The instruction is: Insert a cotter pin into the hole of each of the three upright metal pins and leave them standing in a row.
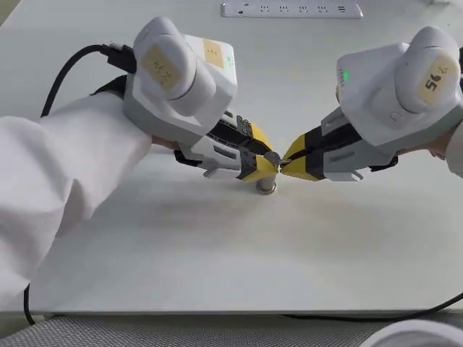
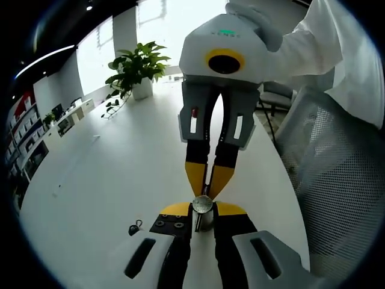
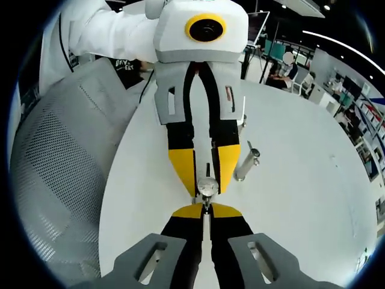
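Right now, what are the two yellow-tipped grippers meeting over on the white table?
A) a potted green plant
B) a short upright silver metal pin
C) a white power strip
B: the left gripper and the right gripper, which pinches a thin cotter pin, meet tip to tip at the short upright silver metal pin standing on the white table.

Open-plan office: a long white counter (image 1: 217, 253) carries a power strip (image 1: 291, 9) at its far edge, with a potted plant (image 2: 137, 66) by one end in front of a bright window (image 2: 174, 18). A grey mesh chair (image 3: 54, 156) stands along the counter's near edge. Shelves (image 2: 24, 129) line one wall, a strip light (image 2: 45, 60) crosses the dark ceiling, and a person (image 3: 277, 75) sits among desks beyond the counter's other end.
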The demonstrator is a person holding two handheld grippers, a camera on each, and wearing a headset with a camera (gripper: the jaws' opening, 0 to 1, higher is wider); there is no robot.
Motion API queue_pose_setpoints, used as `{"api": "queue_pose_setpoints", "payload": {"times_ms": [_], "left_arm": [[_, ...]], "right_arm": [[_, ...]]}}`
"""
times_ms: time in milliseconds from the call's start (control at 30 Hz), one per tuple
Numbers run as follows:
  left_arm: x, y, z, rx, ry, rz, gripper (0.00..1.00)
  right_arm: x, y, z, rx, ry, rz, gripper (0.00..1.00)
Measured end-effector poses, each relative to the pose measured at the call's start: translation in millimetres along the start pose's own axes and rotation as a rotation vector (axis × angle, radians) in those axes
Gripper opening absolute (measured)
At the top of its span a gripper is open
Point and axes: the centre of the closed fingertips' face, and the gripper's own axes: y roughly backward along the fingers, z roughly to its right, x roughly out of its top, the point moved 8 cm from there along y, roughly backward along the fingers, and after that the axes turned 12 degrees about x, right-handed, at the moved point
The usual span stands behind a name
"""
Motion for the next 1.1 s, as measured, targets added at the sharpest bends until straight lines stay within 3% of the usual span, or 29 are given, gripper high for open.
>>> {"api": "queue_pose_setpoints", "payload": {"times_ms": [167,433,767,1100], "left_arm": [[0.7,-0.1,0.6,0.001,0.001,0.000,0.11],[1.7,0.0,2.2,0.000,0.002,-0.001,0.11],[0.8,0.1,1.3,-0.001,0.002,-0.003,0.11],[2.7,-0.1,1.9,0.003,-0.008,-0.012,0.12]], "right_arm": [[-0.8,6.5,1.3,-0.020,-0.016,0.016,0.06],[-3.6,10.7,-3.8,0.001,-0.030,0.012,0.00],[-1.1,4.6,-2.0,0.001,-0.038,0.009,0.00],[3.8,2.4,-0.8,0.008,0.017,-0.023,0.00]]}}
